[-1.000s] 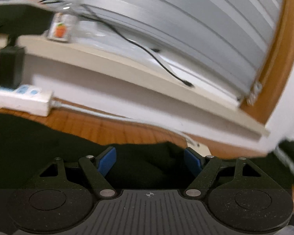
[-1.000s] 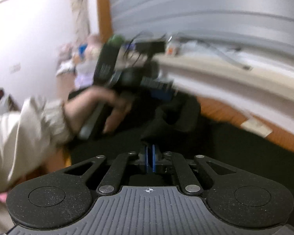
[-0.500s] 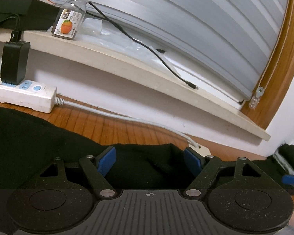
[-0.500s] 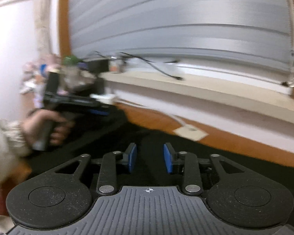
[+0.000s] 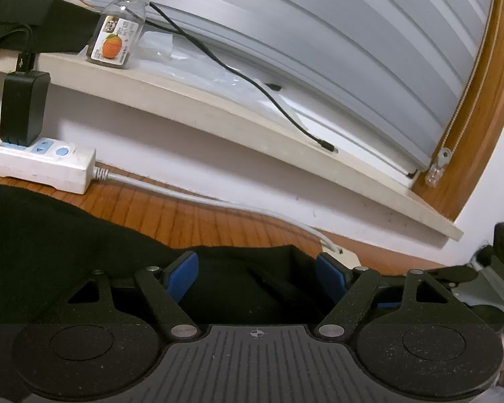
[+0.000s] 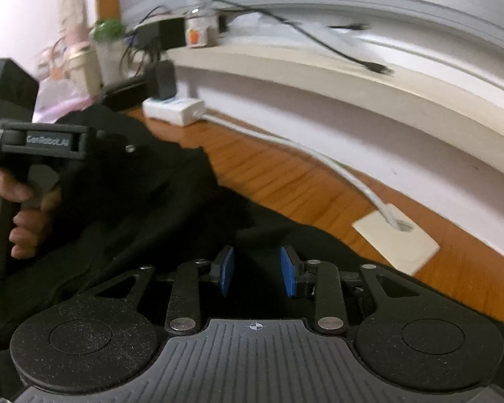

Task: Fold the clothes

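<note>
While the black cloth garment [image 5: 67, 245] is spread over the wooden tabletop [image 5: 198, 215], the left gripper [image 5: 257, 272] is held above its far edge with the blue-padded jaws spread wide and nothing pressed between them; only dark fabric is seen below. In the right wrist view the right gripper [image 6: 257, 270] is seen with its jaws partly apart, released, over a fold of the same garment, no cloth being caught between the pads [image 6: 226, 272].

Around the garment the table is crowded. At ten o'clock in the left wrist view a white power strip [image 5: 40, 164] is set just beyond the cloth, with a black adapter [image 5: 23, 107] plugged into it; its grey cable [image 5: 218, 201] is run along the table toward three o'clock, close to the garment's edge. A clear plastic bottle with an orange label [image 5: 119, 33] is stood on the cream window ledge [image 5: 252, 124], beside a thin black cable [image 5: 252, 80]. At four o'clock in the right wrist view a cream square plate [image 6: 394, 241] is laid flat near the cloth.
</note>
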A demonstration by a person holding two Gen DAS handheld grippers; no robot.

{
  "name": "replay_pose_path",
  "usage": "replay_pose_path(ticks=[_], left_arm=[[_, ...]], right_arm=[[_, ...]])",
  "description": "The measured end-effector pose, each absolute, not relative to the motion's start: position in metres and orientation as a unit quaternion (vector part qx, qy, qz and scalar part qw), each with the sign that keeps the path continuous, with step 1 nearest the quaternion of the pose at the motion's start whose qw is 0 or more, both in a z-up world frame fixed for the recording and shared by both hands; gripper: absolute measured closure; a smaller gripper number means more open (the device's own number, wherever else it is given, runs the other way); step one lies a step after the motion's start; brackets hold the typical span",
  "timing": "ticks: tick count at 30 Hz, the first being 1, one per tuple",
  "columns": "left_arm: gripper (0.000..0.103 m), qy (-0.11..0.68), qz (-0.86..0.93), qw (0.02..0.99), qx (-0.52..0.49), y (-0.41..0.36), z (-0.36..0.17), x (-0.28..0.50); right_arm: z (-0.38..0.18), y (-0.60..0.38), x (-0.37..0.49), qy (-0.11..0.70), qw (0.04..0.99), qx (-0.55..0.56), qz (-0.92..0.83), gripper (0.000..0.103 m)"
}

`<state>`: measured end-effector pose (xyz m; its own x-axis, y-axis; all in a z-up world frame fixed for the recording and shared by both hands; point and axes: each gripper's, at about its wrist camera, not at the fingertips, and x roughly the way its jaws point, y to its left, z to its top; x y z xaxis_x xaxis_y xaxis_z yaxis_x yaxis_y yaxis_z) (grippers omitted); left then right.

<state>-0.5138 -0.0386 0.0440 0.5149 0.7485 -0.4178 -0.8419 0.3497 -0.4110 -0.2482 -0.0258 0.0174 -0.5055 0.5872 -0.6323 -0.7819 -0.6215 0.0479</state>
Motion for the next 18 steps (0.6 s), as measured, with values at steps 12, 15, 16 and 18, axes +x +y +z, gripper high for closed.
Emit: replay_pose_path(ticks=[12,15,16,18], left_arm=[[0.023,0.019,0.498,0.814,-0.3,-0.048,0.047,-0.53],[0.023,0.018,0.498,0.813,-0.302,-0.047,0.047,-0.531],[0.023,0.019,0.499,0.812,-0.303,-0.046,0.047,-0.531],[0.023,0.029,0.503,0.809,-0.303,-0.046,0.047,-0.529]], right_arm=[[0.035,-0.088,-0.289,0.122,0.294,-0.287,0.903,0.099],[0.035,-0.105,-0.297,0.104,0.274,-0.297,0.909,0.099],[0.034,-0.108,-0.298,0.098,0.273,-0.301,0.908,0.099],[0.035,-0.111,-0.299,0.086,0.273,-0.307,0.908,0.099]])
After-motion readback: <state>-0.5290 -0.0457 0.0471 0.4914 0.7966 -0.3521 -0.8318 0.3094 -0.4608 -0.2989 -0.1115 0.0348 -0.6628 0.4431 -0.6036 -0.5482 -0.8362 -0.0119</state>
